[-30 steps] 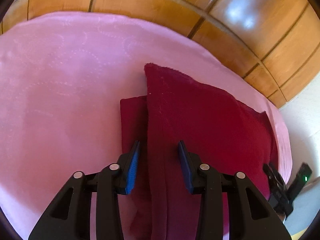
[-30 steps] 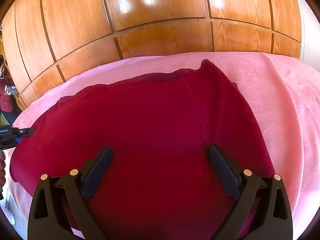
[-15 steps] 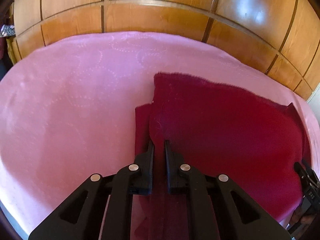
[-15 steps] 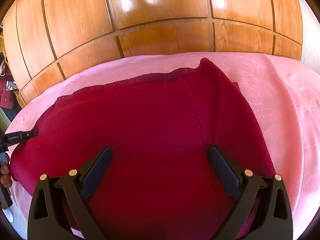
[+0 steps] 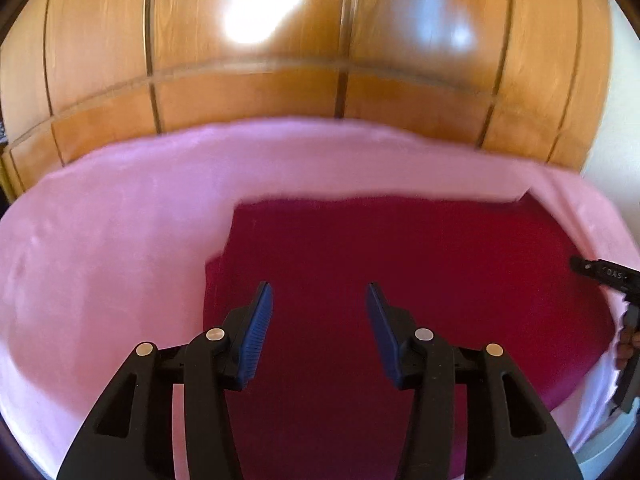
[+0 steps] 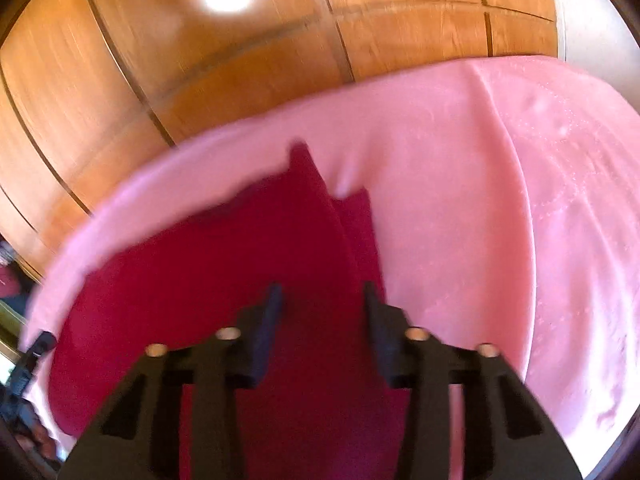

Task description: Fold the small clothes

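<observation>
The dark red garment (image 5: 420,280) lies flat on the pink bedspread (image 5: 100,260), toward its near edge, its far hem now running straight across where it slanted a second ago. The left gripper (image 5: 319,304) had pinched the cloth's left fold half a second ago; its jaws are opening now, apart above the fabric, pressing nothing. The right gripper (image 6: 322,304), spread wide before, is closing over the garment's right edge fold (image 6: 360,232), jaws still apart. Wooden panelling (image 5: 240,92) stands behind.

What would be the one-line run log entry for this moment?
left claw: opening, above dark red garment, nothing pinched | right claw: closing over garment's right edge | surface: pink cloth
</observation>
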A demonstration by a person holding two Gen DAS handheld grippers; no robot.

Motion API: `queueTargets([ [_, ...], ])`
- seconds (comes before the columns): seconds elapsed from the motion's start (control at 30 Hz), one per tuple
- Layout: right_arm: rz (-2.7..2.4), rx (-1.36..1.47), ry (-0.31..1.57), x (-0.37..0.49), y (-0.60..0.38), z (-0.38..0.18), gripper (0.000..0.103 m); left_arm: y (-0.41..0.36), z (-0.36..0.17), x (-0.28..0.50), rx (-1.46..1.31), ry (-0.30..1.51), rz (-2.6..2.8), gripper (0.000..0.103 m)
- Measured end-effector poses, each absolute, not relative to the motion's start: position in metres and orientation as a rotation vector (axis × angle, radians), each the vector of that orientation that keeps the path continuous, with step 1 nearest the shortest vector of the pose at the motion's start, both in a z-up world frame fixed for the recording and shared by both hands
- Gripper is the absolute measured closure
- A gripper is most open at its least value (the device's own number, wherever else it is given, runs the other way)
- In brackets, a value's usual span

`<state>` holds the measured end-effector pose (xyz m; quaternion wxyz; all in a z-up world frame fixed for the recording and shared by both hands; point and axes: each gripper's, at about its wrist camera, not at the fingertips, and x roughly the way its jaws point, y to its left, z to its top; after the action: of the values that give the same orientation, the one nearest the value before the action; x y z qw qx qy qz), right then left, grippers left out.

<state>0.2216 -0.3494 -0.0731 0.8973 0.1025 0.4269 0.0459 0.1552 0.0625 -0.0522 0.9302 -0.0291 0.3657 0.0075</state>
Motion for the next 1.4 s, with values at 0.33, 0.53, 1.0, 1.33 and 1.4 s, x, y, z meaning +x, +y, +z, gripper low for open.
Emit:
queueTargets([
  [0.33, 0.187, 0.398, 0.898, 0.213, -0.383, -0.081, 0.029, 0.069, -0.063, 0.151, -0.114, 0.792, 0.05, 0.057],
  [0.53, 0.316, 0.431, 0.92, 0.19, -0.384, -0.088, 0.023, 0.041, -0.046, 0.147, -0.095, 0.756, -0.037, 0.057],
  [1.0, 0.381, 0.512, 0.953, 0.177, -0.385, -0.089, 0.068, 0.001, -0.061, 0.146, -0.042, 0.807, -0.125, 0.057],
  [1.33, 0.45, 0.497, 0.92, 0.168, -0.363, -0.045, 0.075, 0.008, -0.067, 0.151, -0.071, 0.82, -0.153, 0.057],
  [1.4, 0.508, 0.489, 0.892, 0.165, -0.349, -0.024, 0.075, 0.01, -0.067, 0.151, -0.087, 0.822, -0.161, 0.057],
])
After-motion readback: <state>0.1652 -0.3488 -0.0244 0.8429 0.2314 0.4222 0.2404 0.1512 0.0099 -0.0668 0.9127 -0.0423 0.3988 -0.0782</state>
